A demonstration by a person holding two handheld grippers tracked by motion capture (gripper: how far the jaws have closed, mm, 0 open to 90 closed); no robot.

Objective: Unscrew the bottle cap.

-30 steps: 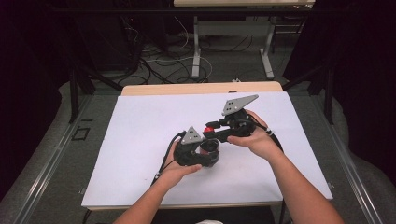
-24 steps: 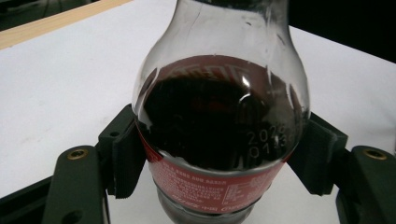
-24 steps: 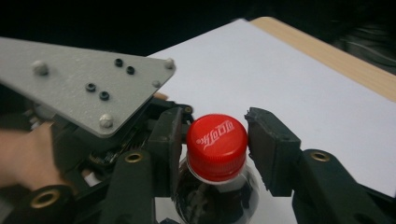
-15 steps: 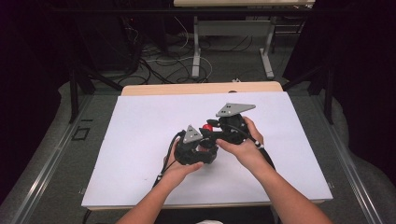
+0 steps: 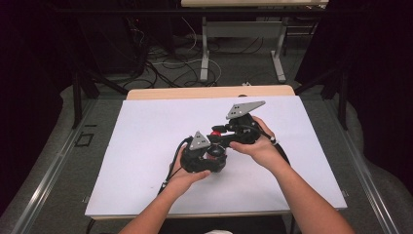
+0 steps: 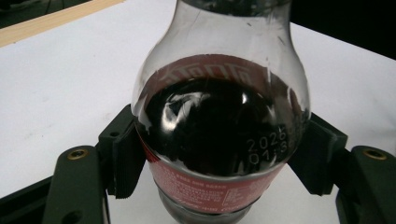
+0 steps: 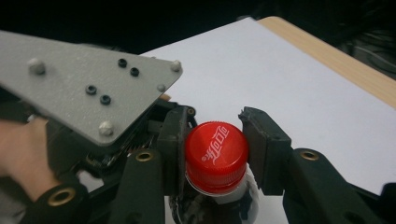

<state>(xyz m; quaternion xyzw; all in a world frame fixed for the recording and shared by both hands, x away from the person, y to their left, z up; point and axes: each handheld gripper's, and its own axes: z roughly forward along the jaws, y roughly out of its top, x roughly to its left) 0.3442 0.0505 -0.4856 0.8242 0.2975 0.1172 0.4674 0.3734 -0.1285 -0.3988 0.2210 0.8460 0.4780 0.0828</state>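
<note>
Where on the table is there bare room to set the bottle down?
The white sheet is bare left of the left gripper and along the far strip by the wooden edge. The near right corner, beyond the right forearm, is free too. The middle is crowded: both grippers meet at the bottle.

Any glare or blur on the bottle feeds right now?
Left gripper view: white glare spots on the bottle glass, print readable, upper neck soft. Right gripper view: red cap sharp, grey plate close by slightly soft. High view: even light on the white table, dark surroundings.
</note>
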